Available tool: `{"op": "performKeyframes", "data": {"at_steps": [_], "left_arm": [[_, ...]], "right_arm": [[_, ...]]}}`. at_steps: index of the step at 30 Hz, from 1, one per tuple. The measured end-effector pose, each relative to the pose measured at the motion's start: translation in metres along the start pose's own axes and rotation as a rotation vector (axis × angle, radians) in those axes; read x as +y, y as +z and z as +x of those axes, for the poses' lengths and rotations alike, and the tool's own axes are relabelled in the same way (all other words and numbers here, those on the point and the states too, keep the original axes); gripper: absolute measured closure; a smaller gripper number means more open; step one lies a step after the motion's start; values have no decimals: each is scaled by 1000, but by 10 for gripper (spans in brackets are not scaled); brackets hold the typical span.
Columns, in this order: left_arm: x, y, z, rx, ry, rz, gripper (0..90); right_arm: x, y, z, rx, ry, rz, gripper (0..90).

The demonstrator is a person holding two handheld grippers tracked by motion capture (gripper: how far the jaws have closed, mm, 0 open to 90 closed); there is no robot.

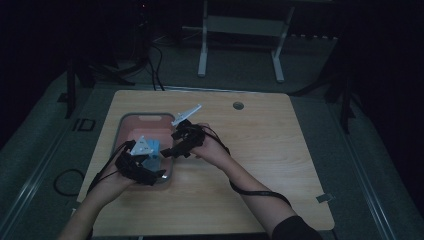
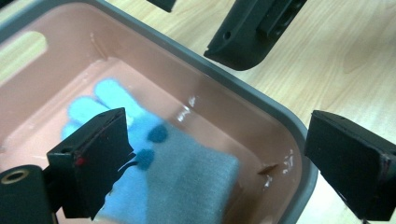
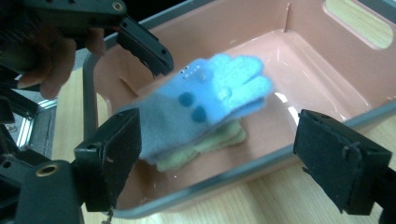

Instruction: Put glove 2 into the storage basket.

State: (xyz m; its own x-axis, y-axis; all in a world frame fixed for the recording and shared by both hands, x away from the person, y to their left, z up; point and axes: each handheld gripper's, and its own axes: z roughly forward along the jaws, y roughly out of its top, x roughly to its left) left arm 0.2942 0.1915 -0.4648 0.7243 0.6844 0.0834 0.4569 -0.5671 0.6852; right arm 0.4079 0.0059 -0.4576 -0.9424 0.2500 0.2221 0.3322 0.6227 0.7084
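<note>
Fuzzy knit glove (image 3: 205, 100), blue fingers, grey cuff, lies loose inside glossy pink plastic bin (image 3: 327, 60) with grey rounded rim, atop beige fabric piece (image 3: 205, 147). Left gripper (image 2: 219, 158) released, matte black jaws wide. Right gripper (image 3: 219, 154) released too. Wood-grain table (image 1: 260, 145).

The grey-rimmed pink plastic tub (image 1: 125, 122) sits by the left edge of the wooden table (image 1: 280, 150). Inside it, a blue-and-grey knitted glove (image 3: 205, 100) lies on a beige glove (image 3: 219, 137).

One pink bin (image 3: 243, 179), one blue-grey glove (image 3: 205, 100), one beige glove (image 3: 205, 144) beneath, one table (image 1: 260, 145)
</note>
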Motion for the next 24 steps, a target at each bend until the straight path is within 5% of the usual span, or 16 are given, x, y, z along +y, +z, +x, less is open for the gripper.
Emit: {"op": "performKeyframes", "data": {"at_steps": [24], "left_arm": [[31, 15, -39, -87, 61, -18, 72]], "right_arm": [[-43, -46, -16, -67, 11, -5, 150]]}}
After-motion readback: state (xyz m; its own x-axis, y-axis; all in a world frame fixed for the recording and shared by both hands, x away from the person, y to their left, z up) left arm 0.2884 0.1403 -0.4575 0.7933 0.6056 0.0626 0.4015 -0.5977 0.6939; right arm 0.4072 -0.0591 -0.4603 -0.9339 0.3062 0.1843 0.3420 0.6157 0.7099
